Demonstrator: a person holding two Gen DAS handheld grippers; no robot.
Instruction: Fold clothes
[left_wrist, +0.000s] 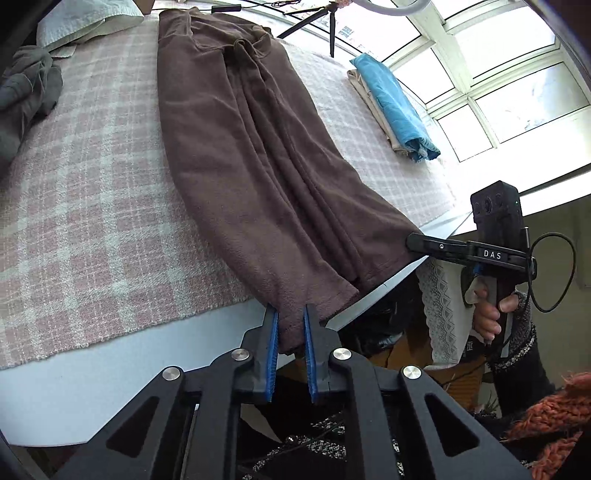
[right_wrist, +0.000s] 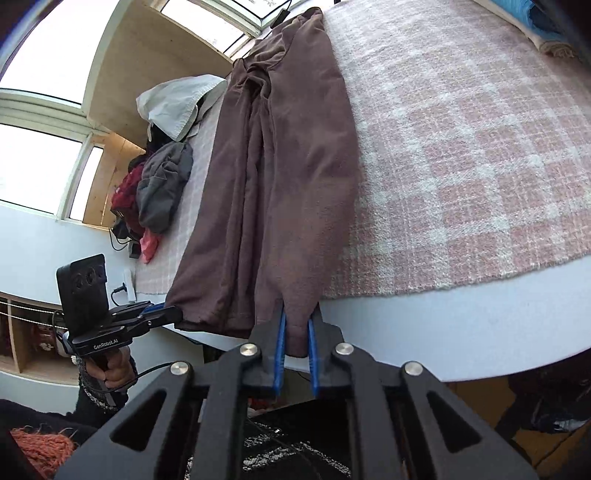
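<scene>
Brown trousers (left_wrist: 258, 166) lie lengthwise on a pink checked blanket (left_wrist: 92, 184), waistband far away, leg hems hanging over the near table edge. In the left wrist view my left gripper (left_wrist: 290, 312) is shut on the hem of one leg, with fabric pinched between its blue pads. Farther right, my right gripper (left_wrist: 410, 242), held by a hand, bites the other hem corner. In the right wrist view the right gripper (right_wrist: 298, 312) is shut on the trousers (right_wrist: 288, 166) hem, and the left gripper (right_wrist: 176, 314) clamps the hem corner to the left.
A folded blue cloth on a beige one (left_wrist: 395, 107) lies at the blanket's far right. A grey garment (left_wrist: 26, 88) and a white cloth (left_wrist: 85, 22) sit at the far left, part of a pile (right_wrist: 162, 184). The white table rim (left_wrist: 110, 369) runs below the blanket.
</scene>
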